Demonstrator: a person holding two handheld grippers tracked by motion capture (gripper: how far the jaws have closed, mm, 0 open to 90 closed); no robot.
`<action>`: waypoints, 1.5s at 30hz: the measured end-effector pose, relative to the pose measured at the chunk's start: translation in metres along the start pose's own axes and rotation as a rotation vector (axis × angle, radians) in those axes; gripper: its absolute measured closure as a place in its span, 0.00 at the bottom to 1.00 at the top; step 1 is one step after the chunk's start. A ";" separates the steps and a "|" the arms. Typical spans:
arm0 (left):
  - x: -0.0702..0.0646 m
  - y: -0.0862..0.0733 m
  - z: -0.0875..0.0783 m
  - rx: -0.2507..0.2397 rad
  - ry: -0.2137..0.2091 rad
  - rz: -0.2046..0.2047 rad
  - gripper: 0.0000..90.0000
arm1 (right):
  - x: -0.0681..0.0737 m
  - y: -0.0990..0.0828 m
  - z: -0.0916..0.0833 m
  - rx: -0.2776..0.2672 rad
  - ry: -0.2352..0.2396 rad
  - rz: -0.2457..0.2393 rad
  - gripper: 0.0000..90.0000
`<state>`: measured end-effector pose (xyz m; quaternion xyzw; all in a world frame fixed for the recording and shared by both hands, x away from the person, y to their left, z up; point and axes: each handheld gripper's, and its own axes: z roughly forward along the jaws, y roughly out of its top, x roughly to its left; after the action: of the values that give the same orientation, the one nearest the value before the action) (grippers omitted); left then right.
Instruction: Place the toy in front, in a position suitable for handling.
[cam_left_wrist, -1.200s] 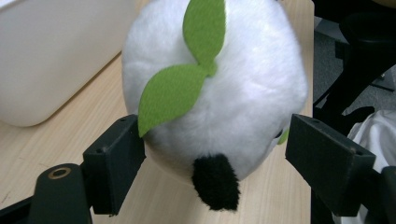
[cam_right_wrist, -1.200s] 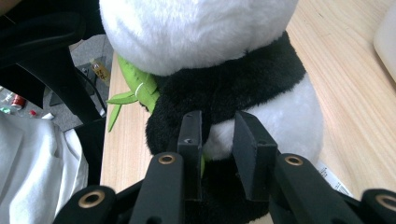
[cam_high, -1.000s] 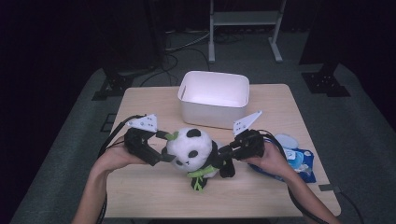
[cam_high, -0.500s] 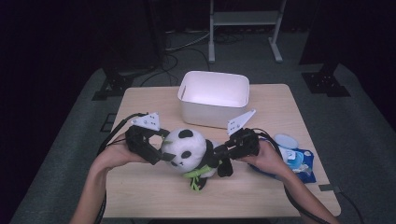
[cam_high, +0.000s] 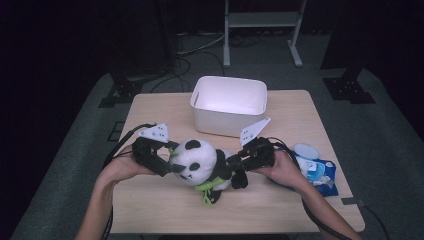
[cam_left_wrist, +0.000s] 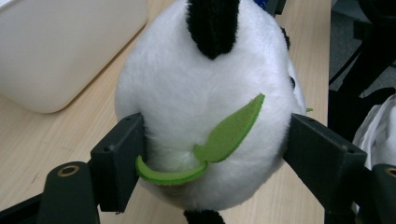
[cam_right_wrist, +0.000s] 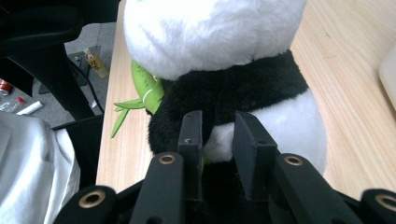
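Note:
A black-and-white panda plush (cam_high: 192, 160) with a green felt leaf (cam_left_wrist: 229, 133) lies on the wooden table (cam_high: 300, 110), held from both sides. My left gripper (cam_high: 170, 162) has its jaws on either side of the white head (cam_left_wrist: 205, 93). They have just been closing and both pads press into the fur. From the right, my right gripper (cam_high: 234, 169) is shut narrowly on a fold of the panda's black and white body (cam_right_wrist: 219, 93).
A white plastic bin (cam_high: 227, 117) stands just behind the panda at the table's middle back. A blue wipes pack (cam_high: 317, 175) lies under the right hand, near the right edge. Floor cables and stand legs lie beyond the table.
The panda's head has shifted a little to the left and tipped over. The left gripper's jaws have drawn in against the head. The right gripper keeps its grip.

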<state>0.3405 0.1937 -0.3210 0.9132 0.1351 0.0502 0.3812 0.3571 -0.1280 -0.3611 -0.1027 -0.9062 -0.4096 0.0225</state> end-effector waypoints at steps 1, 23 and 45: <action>0.000 -0.001 0.001 -0.008 -0.003 -0.005 0.25 | 0.000 0.000 0.000 0.002 -0.004 -0.001 0.79; 0.009 -0.013 0.013 -0.033 -0.028 -0.051 0.26 | 0.006 -0.009 -0.009 0.009 0.024 -0.016 0.67; 0.010 -0.024 0.037 0.018 -0.104 -0.081 0.26 | 0.012 -0.004 -0.018 0.002 0.068 -0.017 0.86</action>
<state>0.3523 0.1877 -0.3644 0.9117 0.1523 -0.0138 0.3812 0.3443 -0.1421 -0.3509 -0.0811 -0.9061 -0.4121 0.0499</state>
